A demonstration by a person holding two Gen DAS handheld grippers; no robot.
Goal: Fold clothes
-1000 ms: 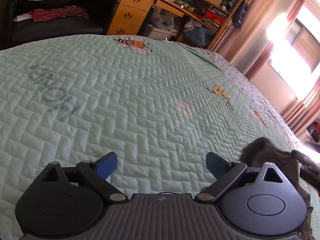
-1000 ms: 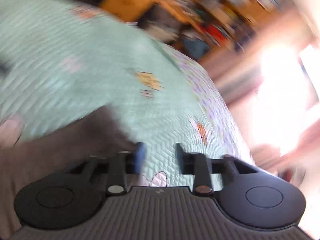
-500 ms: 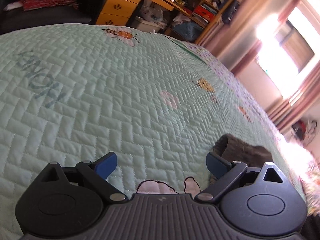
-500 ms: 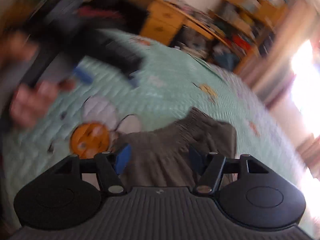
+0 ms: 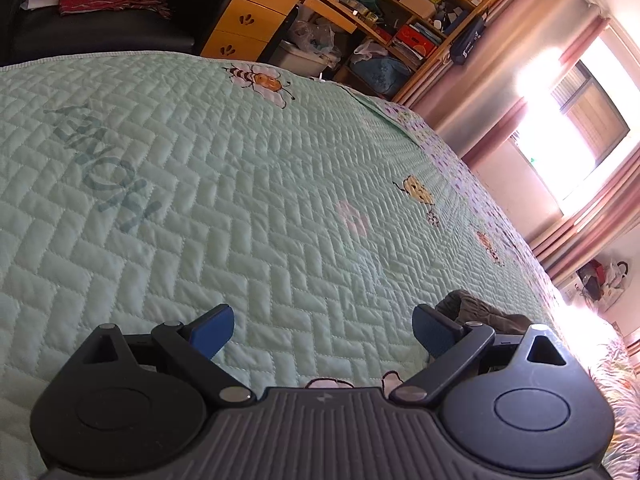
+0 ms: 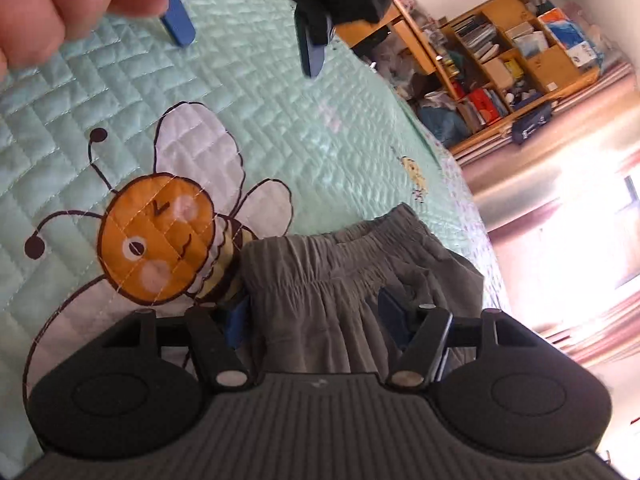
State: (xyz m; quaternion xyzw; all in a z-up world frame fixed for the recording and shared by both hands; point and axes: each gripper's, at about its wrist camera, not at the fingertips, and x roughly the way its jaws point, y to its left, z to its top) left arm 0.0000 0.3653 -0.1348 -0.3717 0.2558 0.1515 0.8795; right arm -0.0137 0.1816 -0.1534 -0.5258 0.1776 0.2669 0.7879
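Observation:
Grey-brown shorts [image 6: 344, 280] with a gathered elastic waistband lie on the mint quilted bedspread [image 6: 280, 120], beside a printed bee. My right gripper [image 6: 316, 316] is open, its blue pads straddling the shorts' fabric just above it. My left gripper [image 5: 320, 328] is open and empty over bare quilt; a bunched edge of the shorts [image 5: 480, 312] shows behind its right finger. The left gripper also shows at the top of the right wrist view [image 6: 244, 36], held by a hand.
A black sofa [image 5: 100, 28] with red and white clothes stands beyond the bed's far edge. Wooden drawers [image 5: 248, 20] and cluttered shelves [image 5: 404, 12] line the back wall. Pink curtains and a bright window [image 5: 572, 128] are to the right.
My right gripper opened wider and moved over the shorts, which now lie on the bed. My left gripper tilted up slightly and stayed open.

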